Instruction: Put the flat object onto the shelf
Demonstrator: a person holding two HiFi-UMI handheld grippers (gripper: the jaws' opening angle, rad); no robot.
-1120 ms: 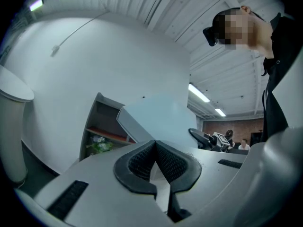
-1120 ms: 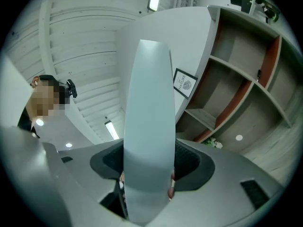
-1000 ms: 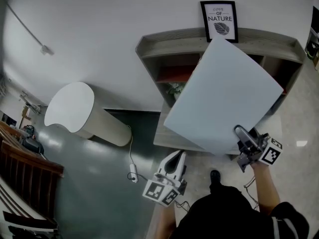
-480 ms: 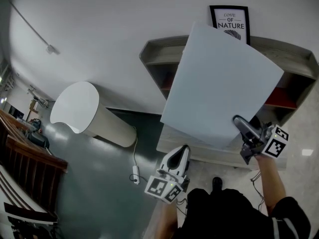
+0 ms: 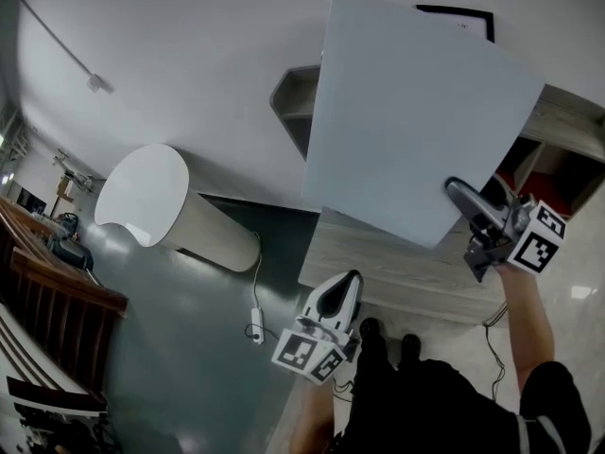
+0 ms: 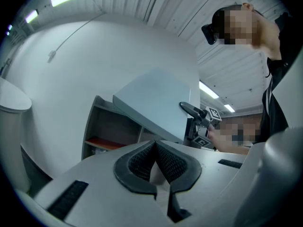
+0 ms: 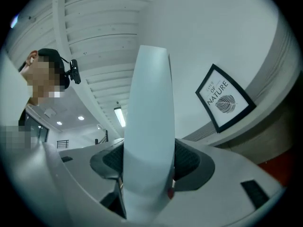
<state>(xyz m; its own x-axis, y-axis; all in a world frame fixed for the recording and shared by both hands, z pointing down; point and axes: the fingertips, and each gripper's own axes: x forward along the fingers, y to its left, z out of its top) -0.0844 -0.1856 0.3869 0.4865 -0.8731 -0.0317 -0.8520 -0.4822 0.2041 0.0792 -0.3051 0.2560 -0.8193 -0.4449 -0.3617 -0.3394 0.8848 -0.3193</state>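
Jaws of the right gripper (image 5: pixel 473 220) pinched a low corner of the big flat pale-blue board (image 5: pixel 416 121), standing tall before the grey wooden shelf (image 5: pixel 291 93); the left gripper (image 5: pixel 340 288) hung lower, closed and empty.

White wall (image 5: pixel 189 45) with a thin pipe (image 5: pixel 57 45) along it, clipped at one spot. On the dull green floor (image 5: pixel 189 367), near that wall, a tall white round-topped bin (image 5: pixel 142 197). Just right of it, a pale cord (image 5: pixel 250 282) down to a small white plug block (image 5: pixel 253 330). At the far left, dark wooden railing (image 5: pixel 57 291). Against the wall, a black-framed print (image 7: pixel 226 97), leaf drawing under "OF NATURE". Overhead, slatted ceiling (image 7: pixel 94 22) with a lit strip lamp (image 7: pixel 119 116).
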